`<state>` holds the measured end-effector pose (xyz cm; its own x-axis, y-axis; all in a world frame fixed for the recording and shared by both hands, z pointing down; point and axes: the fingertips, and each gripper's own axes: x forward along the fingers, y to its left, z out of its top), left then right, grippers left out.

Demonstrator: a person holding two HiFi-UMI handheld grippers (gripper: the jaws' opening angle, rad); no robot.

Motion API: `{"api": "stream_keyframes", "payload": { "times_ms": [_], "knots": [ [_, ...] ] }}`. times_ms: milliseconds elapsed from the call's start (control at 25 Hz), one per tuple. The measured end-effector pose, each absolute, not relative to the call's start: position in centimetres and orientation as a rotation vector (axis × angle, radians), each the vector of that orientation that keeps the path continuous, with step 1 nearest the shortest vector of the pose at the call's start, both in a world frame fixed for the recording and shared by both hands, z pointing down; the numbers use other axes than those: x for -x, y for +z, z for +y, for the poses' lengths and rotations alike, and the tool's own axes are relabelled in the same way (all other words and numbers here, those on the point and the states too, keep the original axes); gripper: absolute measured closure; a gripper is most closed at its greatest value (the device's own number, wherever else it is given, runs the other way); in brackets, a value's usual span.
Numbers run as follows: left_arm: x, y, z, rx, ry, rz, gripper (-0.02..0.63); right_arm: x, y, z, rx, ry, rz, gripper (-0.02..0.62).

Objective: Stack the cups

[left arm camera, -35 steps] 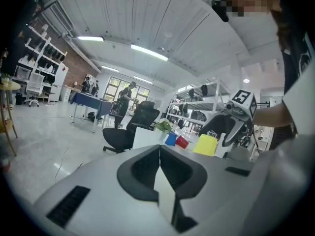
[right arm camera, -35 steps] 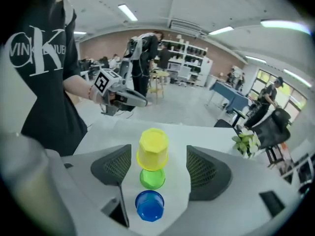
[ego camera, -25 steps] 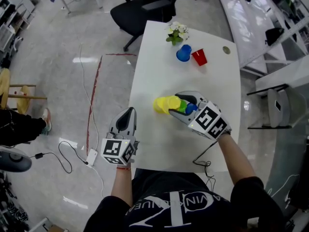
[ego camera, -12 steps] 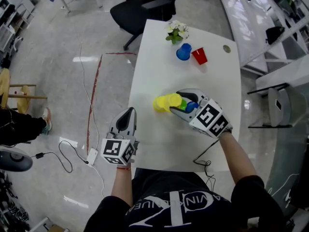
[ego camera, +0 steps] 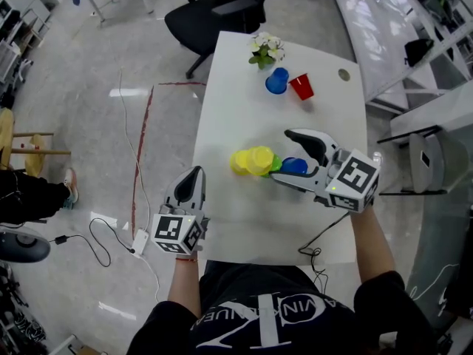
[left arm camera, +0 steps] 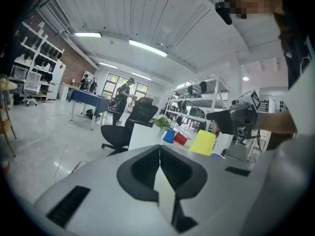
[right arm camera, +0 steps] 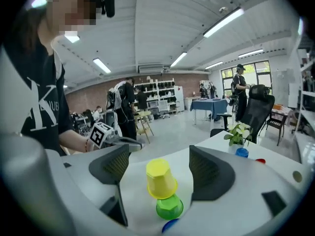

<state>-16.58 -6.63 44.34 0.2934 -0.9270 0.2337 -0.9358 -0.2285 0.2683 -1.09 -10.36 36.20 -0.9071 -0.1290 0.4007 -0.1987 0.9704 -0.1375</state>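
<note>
In the head view, my right gripper [ego camera: 281,155] has just been opening; its jaws stand wide around a close row of upside-down cups at the middle of the table [ego camera: 229,117]: yellow cup [ego camera: 250,161], green cup [ego camera: 275,163], near blue cup [ego camera: 294,166]. My left gripper [ego camera: 194,180] hovers by the near left corner. The left gripper view shows its jaws pressed together, empty. In the right gripper view the pads [right arm camera: 209,168] touch no cup, so I should draw straight back, jaws wide, before fetching the red cup [ego camera: 301,87] near the far edge.
</note>
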Motion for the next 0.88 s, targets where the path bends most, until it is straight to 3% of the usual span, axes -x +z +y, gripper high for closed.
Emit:
{"api": "stream_keyframes", "payload": {
  "times_ms": [120,360,880],
  "knots": [
    [16.5,44.5,-7.0,-2.210,0.037,-1.681,0.601,-1.4,34.8,-13.3,-0.372,0.275,-2.794,0.218],
    [16.7,44.4,-7.6,-2.203,0.061,-1.700,0.601,-7.6,39.3,-21.5,-0.799,0.302,-2.655,0.321],
    [17.1,45.7,-7.7,-2.138,0.156,-1.761,0.601,-11.9,54.5,-35.7,-1.027,0.533,-2.248,0.249]
  ]
}}
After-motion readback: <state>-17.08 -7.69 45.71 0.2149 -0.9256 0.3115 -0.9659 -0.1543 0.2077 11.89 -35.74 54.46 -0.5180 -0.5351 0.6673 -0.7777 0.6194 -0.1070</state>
